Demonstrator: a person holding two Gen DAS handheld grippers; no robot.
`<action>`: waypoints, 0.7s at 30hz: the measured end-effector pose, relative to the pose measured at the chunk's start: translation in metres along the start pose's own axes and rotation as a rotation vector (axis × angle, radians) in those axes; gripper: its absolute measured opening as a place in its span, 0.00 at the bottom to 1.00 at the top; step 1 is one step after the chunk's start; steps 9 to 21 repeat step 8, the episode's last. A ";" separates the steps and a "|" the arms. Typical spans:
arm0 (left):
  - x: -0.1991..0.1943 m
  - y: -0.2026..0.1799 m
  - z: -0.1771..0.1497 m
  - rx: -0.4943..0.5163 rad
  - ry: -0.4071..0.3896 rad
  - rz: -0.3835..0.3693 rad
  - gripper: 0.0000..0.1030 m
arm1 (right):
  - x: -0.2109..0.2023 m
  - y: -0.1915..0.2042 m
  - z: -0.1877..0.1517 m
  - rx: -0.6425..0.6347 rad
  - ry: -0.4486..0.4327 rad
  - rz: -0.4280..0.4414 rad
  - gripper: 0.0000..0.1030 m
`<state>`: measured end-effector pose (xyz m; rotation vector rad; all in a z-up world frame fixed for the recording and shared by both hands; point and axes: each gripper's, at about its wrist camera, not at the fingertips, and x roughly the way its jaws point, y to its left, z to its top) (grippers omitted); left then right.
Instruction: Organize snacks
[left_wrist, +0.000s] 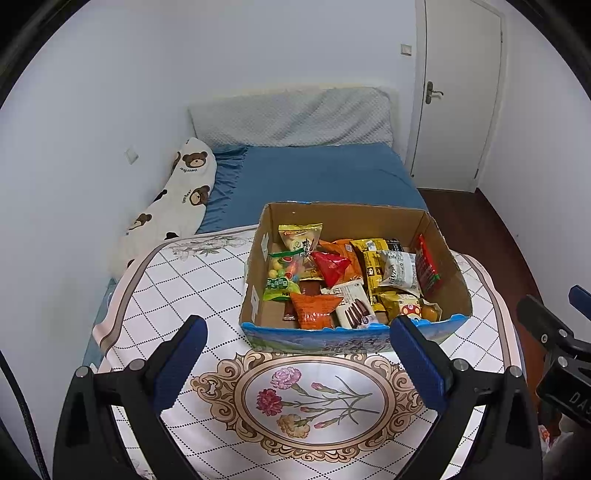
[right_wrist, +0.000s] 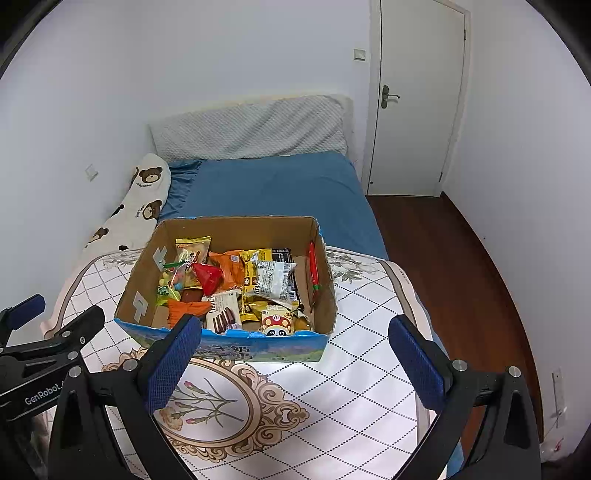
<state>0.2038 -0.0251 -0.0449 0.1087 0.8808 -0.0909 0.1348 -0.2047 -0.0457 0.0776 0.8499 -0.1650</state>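
An open cardboard box (left_wrist: 347, 216) (right_wrist: 236, 226) sits at the far side of the table and holds several snack packets: a red pyramid pack (left_wrist: 331, 266) (right_wrist: 208, 277), an orange bag (left_wrist: 316, 309), a biscuit pack (left_wrist: 354, 308) (right_wrist: 222, 312), yellow packs (left_wrist: 373, 273) (right_wrist: 255, 271) and a red stick pack (left_wrist: 426, 267) (right_wrist: 314, 269). My left gripper (left_wrist: 297, 363) is open and empty, in front of the box. My right gripper (right_wrist: 295, 363) is open and empty, also in front of the box. Each gripper shows at the edge of the other's view.
The table has a white diamond-pattern cloth with a flower medallion (left_wrist: 314, 400) (right_wrist: 210, 406). A bed with a blue sheet (left_wrist: 314, 173) and a bear-print pillow (left_wrist: 173, 206) lies behind. A closed door (right_wrist: 417, 96) and wooden floor (right_wrist: 443, 258) are to the right.
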 end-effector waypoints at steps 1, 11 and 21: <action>0.000 0.000 0.000 0.000 -0.001 0.001 0.98 | 0.000 0.001 0.001 -0.001 0.000 0.001 1.00; -0.003 0.001 0.000 -0.001 -0.012 0.006 0.98 | -0.001 0.000 0.001 0.000 0.000 0.000 1.00; -0.003 0.001 0.000 -0.001 -0.012 0.006 0.98 | -0.001 0.000 0.001 0.000 0.000 0.000 1.00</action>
